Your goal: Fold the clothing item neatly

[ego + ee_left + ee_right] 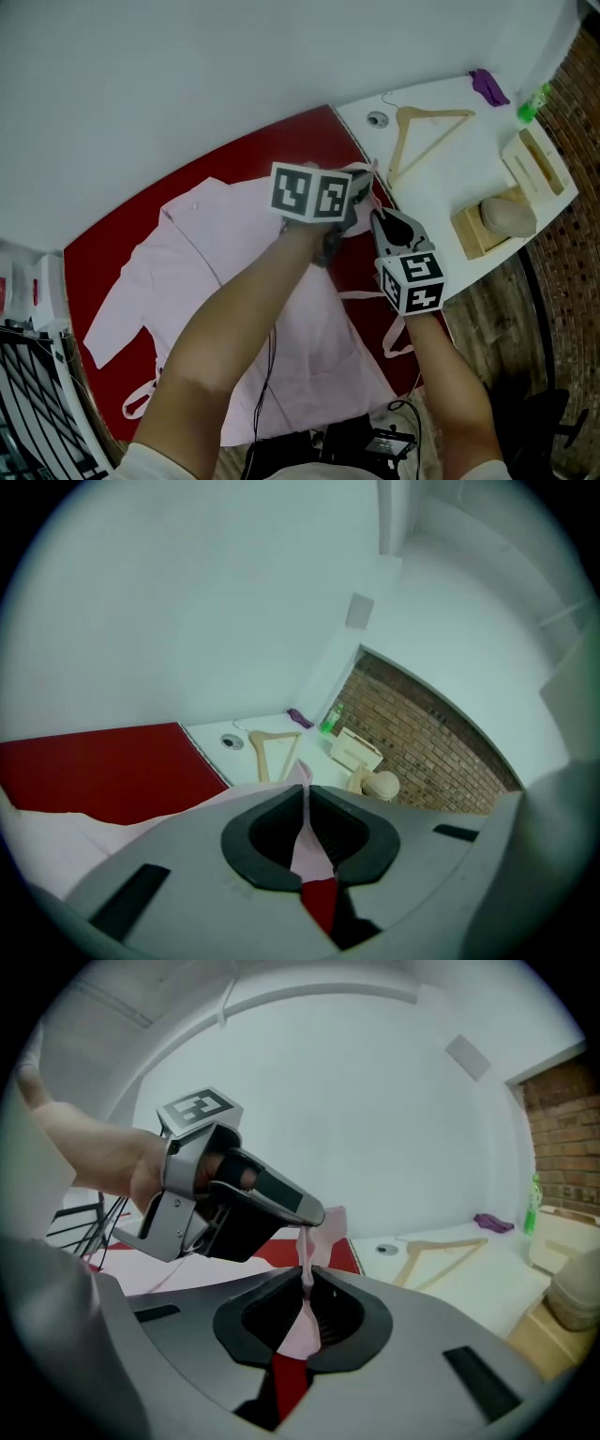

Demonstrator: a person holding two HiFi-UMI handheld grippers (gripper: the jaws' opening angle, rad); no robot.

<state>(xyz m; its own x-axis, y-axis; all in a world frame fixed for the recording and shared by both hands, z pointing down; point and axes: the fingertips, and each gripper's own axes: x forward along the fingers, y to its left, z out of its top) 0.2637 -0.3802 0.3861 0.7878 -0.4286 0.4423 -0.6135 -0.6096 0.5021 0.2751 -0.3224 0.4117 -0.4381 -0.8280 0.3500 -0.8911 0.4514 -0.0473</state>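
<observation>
The pink garment [216,272] lies spread open across the red surface [281,150], with one sleeve reaching toward the near left and only its far right corner raised off the cloth-covered top. Both grippers meet at that raised corner. The left gripper [359,192] reaches over the fabric from the near side, and its jaws are pressed together on a thin fold of pink cloth that runs up through the gap between them. The right gripper [375,216], just beside it on the right, has its jaws clamped on a narrow strip of the same fabric. The material looks thin, light and entirely limp, so it should sag and drape between the two holds and offer no stiffness to push against. It has to be carried and laid down, not slid. Such smooth cloth may creep out of a shallow pinch, so the safest holds are likely the hemmed edges and corners, with the two grips spread apart along one edge to keep it taut. The tie straps [139,400] trailing at the near left and near right will probably drag or tangle unless they are tucked in. A wooden hanger [422,131] lies on the white part of the surface at the far right, well apart from the garment.
</observation>
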